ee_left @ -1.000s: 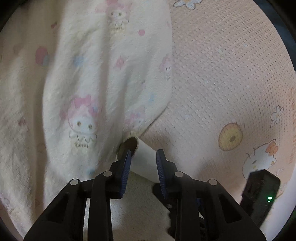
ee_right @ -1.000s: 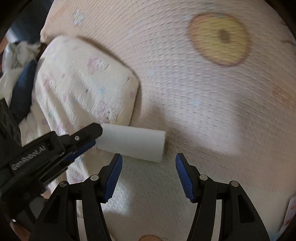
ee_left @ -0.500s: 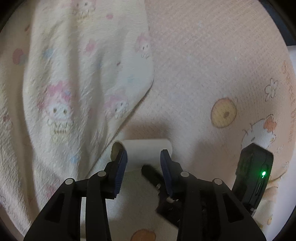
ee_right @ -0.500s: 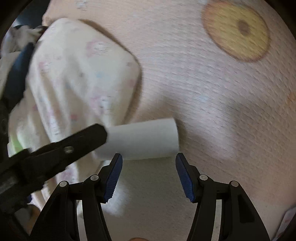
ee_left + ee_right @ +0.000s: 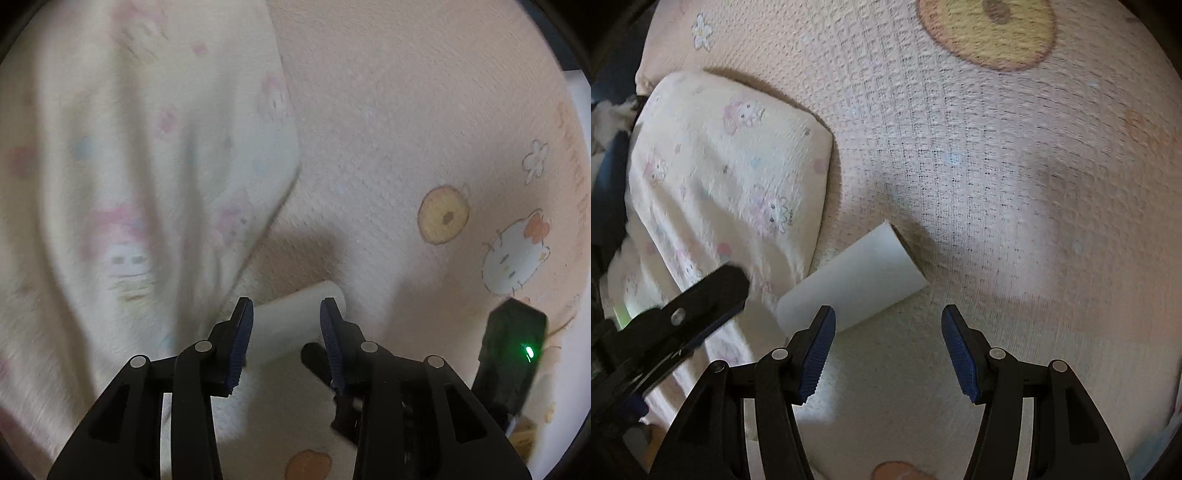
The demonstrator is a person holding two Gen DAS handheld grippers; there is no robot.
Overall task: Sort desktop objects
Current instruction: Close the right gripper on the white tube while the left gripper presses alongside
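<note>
In the left wrist view, the left gripper (image 5: 286, 332) has let go: a second ago its pads pinched the white cardboard tube (image 5: 295, 317), and now they stand spread with the tube lying loose between them on the peach cartoon-print blanket (image 5: 406, 147), beside the cream folded towel (image 5: 129, 166). In the right wrist view, the right gripper (image 5: 886, 350) hovers empty, jaws spread as before, while the tube (image 5: 857, 284) has swung to a diagonal just ahead of its left pad. The tube looks set down, so this placement seems finished.
</note>
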